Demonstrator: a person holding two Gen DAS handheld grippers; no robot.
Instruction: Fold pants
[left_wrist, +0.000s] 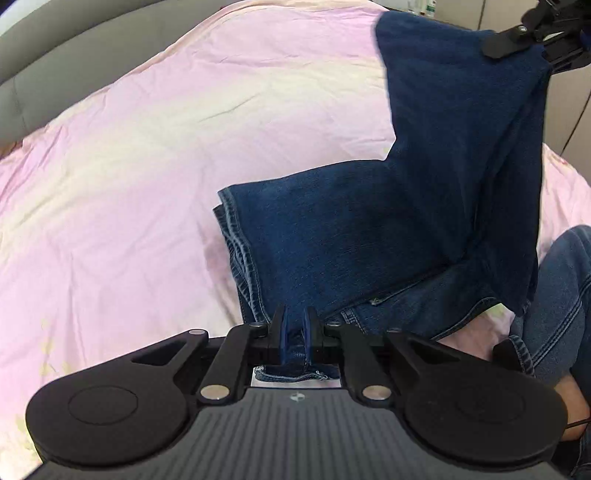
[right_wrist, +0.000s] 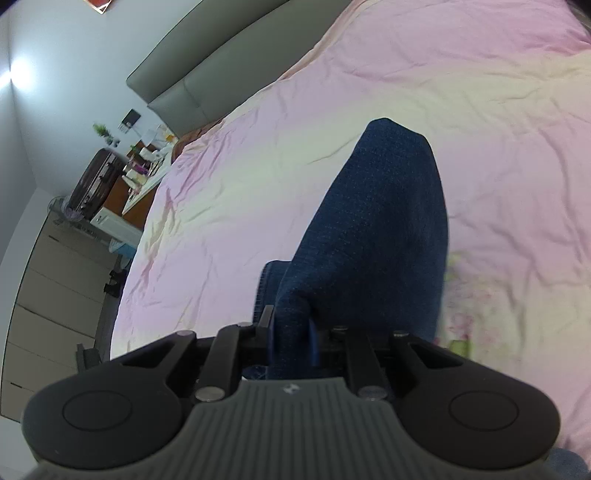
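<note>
Dark blue denim pants (left_wrist: 369, 229) hang between my two grippers over a pink bedsheet (left_wrist: 147, 147). My left gripper (left_wrist: 294, 325) is shut on a hemmed edge of the pants near the bottom of the left wrist view. At the top right of that view my right gripper (left_wrist: 517, 40) holds another part of the fabric lifted high, so the cloth drapes down in a fold. Seen from the right wrist, my right gripper (right_wrist: 291, 332) is shut on the pants (right_wrist: 376, 229), which hang away below it toward the bed.
The pink sheet (right_wrist: 369, 92) covers a wide bed with a grey headboard (right_wrist: 192, 74). A cluttered desk and a suitcase (right_wrist: 94, 177) stand beside the bed. A person's leg in lighter jeans (left_wrist: 561, 295) is at the right edge of the left wrist view.
</note>
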